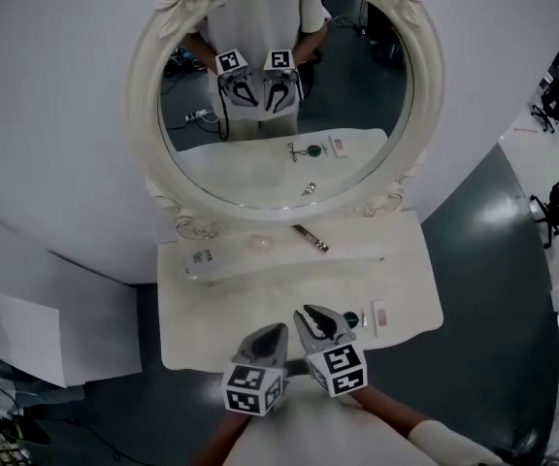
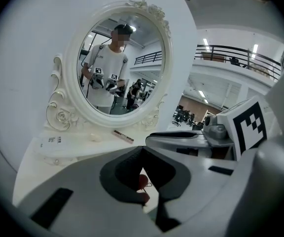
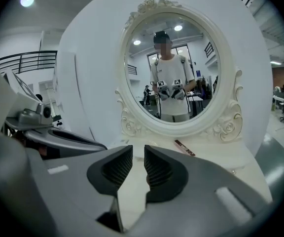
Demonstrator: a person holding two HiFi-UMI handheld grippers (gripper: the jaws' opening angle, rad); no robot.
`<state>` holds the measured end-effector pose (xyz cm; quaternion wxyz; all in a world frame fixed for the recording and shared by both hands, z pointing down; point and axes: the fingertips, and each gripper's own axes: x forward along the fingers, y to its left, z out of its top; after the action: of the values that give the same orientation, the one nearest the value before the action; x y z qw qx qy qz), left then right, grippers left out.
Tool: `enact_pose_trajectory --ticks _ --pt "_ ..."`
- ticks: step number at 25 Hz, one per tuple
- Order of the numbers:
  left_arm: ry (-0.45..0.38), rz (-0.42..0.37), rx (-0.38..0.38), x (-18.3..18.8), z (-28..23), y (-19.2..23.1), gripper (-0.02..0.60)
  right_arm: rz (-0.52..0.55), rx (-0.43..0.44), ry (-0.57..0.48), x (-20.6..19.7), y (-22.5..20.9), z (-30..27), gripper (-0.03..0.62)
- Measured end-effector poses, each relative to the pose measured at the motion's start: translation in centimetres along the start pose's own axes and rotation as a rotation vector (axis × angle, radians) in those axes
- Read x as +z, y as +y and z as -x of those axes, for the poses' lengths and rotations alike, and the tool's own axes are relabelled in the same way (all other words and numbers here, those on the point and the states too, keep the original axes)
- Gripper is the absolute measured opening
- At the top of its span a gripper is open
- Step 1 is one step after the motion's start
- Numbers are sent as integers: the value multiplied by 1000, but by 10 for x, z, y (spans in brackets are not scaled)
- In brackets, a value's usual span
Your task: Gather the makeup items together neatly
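On the white vanity table [image 1: 212,318], a brown-and-gold stick [image 1: 311,239], a pale pink round piece [image 1: 260,244] and a white printed tube [image 1: 200,258] lie on the raised shelf under the mirror. A green round item [image 1: 351,319] and a small pink-and-white case [image 1: 379,316] lie at the front right. Both grippers hang side by side above the front edge. My left gripper [image 1: 276,331] [image 2: 142,151] has its tips together; a small red thing [image 2: 142,180] shows in the gap behind them, and I cannot tell whether it is gripped. My right gripper [image 1: 311,316] [image 3: 138,152] stands narrowly open and holds nothing.
An ornate oval mirror [image 1: 144,95] rises behind the shelf and reflects the person and both grippers. A curved white wall stands behind it. Dark floor surrounds the table, with papers and cables at the lower left [image 1: 17,348].
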<state>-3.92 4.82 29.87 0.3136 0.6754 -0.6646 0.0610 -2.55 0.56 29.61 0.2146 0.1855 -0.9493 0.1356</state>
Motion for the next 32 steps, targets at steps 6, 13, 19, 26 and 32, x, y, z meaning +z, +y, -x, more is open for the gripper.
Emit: enact_pose_trajectory --ticks 6,13,19,26,32 --pt "-79 -36 -34 40 20 -17 -5 -5 18 -107 41 9 20 69" --pt "-153 -89 -34 65 37 -33 -5 6 17 -197 71 20 43 59" --pt "-200 -105 -10 72 42 -34 -5 5 10 -234 77 22 54 52" --pt "-215 -120 -3 74 42 -40 -5 15 12 -271 80 26 66 52" --pt "-210 -121 -4 70 44 -44 -5 6 14 -283 80 26 70 50"
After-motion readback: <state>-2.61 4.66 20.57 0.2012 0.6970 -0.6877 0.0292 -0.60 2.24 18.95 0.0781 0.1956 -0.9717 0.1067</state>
